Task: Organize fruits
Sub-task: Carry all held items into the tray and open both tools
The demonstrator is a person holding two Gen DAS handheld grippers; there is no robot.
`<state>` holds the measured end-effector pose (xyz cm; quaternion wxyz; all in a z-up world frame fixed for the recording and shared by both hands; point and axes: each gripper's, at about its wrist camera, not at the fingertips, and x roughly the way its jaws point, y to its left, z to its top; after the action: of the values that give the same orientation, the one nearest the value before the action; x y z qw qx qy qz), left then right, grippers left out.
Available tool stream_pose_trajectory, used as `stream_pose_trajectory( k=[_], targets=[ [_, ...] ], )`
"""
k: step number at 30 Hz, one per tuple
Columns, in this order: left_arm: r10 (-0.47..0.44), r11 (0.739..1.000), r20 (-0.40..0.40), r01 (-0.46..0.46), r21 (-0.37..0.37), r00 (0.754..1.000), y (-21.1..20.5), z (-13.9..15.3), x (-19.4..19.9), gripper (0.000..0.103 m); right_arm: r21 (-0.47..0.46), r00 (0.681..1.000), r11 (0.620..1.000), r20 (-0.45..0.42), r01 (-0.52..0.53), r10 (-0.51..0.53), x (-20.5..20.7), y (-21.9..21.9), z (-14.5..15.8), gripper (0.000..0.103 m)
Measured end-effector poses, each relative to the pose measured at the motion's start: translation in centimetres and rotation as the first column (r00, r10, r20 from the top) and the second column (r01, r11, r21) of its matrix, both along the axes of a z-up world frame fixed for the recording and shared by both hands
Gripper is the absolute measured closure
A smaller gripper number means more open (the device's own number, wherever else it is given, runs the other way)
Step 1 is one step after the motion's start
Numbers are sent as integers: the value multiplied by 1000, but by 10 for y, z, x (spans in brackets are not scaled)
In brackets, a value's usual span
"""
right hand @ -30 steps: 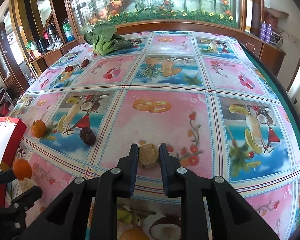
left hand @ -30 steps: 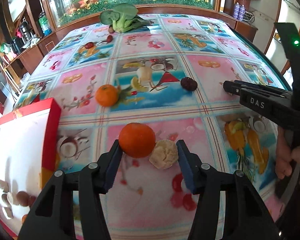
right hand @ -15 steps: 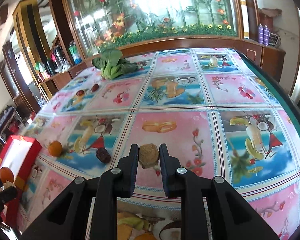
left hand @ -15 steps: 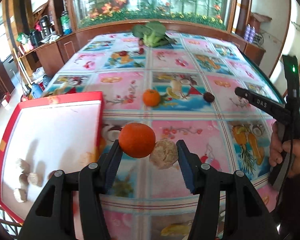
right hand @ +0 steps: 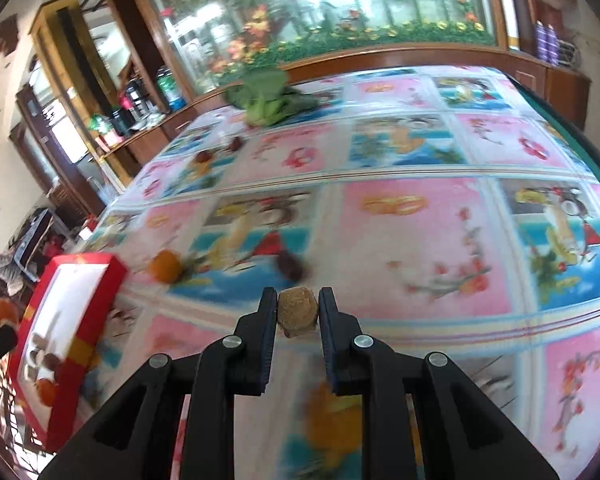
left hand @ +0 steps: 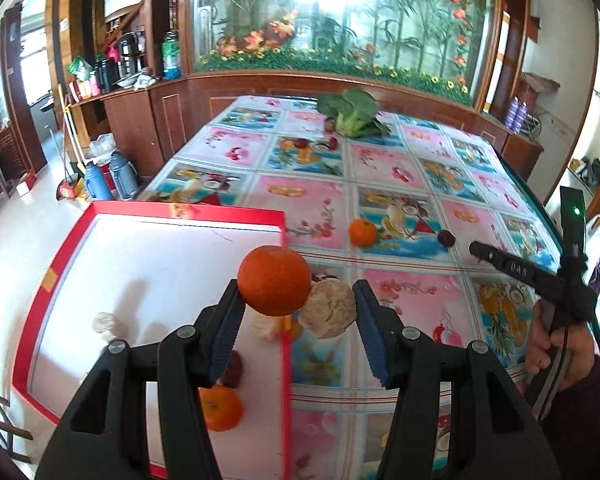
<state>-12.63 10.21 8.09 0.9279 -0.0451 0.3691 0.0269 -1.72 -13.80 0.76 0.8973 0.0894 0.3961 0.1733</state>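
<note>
My left gripper (left hand: 296, 296) is shut on two things side by side: an orange (left hand: 274, 280) and a pale walnut (left hand: 329, 309). They hang over the right edge of the red-rimmed white box (left hand: 188, 214). Inside the box lie another orange (left hand: 220, 408), a dark date (left hand: 232, 368) and pale nuts (left hand: 104, 322). My right gripper (right hand: 298, 304) is shut on a brown walnut (right hand: 297, 310) above the table. On the fruit-print tablecloth (left hand: 400, 292) rest a small orange (left hand: 362, 232) and a dark date (left hand: 446, 238).
A leafy green vegetable (left hand: 352, 114) lies at the table's far end with small red fruits (left hand: 332, 143) near it. A person's hand (left hand: 556, 344) holds the right gripper at the table's right edge. Thermos flasks (left hand: 108, 178) stand on the floor at left.
The left gripper has risen and swung left with the orange and walnut, from over the tablecloth to the box's edge. The right gripper lifted its walnut and moved left; its view is blurred.
</note>
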Motion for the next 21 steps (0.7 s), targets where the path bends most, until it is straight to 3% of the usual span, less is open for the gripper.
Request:
stream_pose_trajectory(
  k=[10, 21],
  targets=[
    [115, 993, 36, -114, -27, 993, 55, 6, -14, 46, -11, 966, 966, 26, -259, 259, -30, 117, 25, 84],
    [269, 963, 80, -267, -31, 960, 124, 7, -32, 46, -56, 908, 911, 81, -409, 412, -49, 208, 49, 84]
  ],
)
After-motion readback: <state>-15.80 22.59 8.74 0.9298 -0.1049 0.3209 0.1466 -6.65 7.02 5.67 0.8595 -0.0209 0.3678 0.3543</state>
